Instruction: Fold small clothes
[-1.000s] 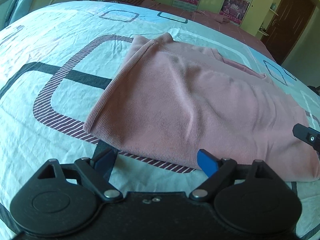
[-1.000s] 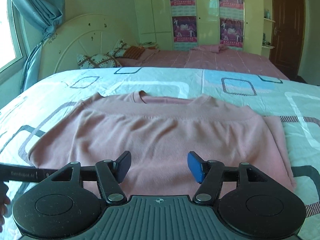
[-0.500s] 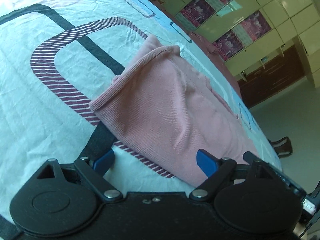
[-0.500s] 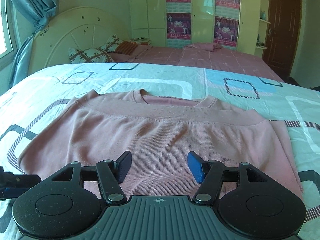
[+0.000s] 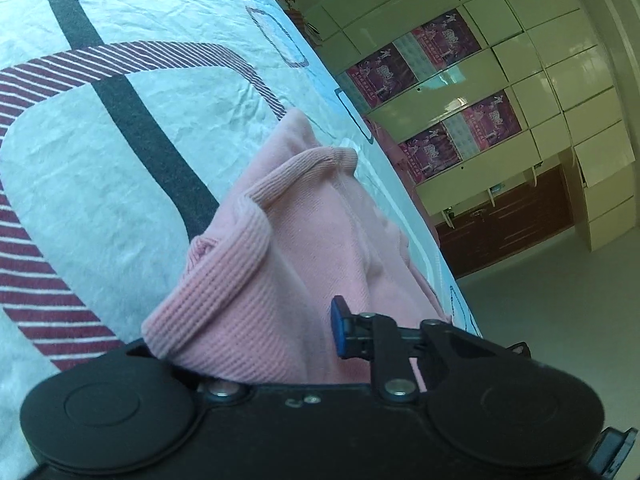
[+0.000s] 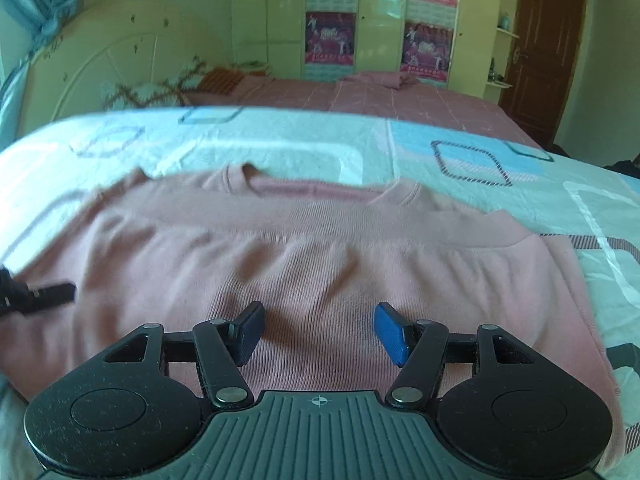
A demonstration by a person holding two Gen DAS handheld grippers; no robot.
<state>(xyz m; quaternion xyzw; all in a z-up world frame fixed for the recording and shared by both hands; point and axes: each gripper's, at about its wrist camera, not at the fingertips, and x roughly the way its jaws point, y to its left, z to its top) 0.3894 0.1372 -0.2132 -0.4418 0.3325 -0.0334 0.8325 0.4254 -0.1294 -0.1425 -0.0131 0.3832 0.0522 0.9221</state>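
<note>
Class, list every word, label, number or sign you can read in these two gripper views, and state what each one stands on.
None can be read.
Posters on the wardrobe doors: print too small and blurred.
Same posters in the left view: tilted, also unreadable.
Right gripper's housing: only a crosshair mark, no letters.
Pink sweater and bedsheet: patterns only, no text.

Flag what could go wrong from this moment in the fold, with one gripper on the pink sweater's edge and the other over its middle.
1. The left gripper is closing on the pink sweater at its bunched ribbed hem; it may catch only one layer, so the fold drags unevenly.
2. The right gripper hangs open above the sweater, gripping nothing. If the left lifts alone, the garment could skew across the bedsheet.
</note>
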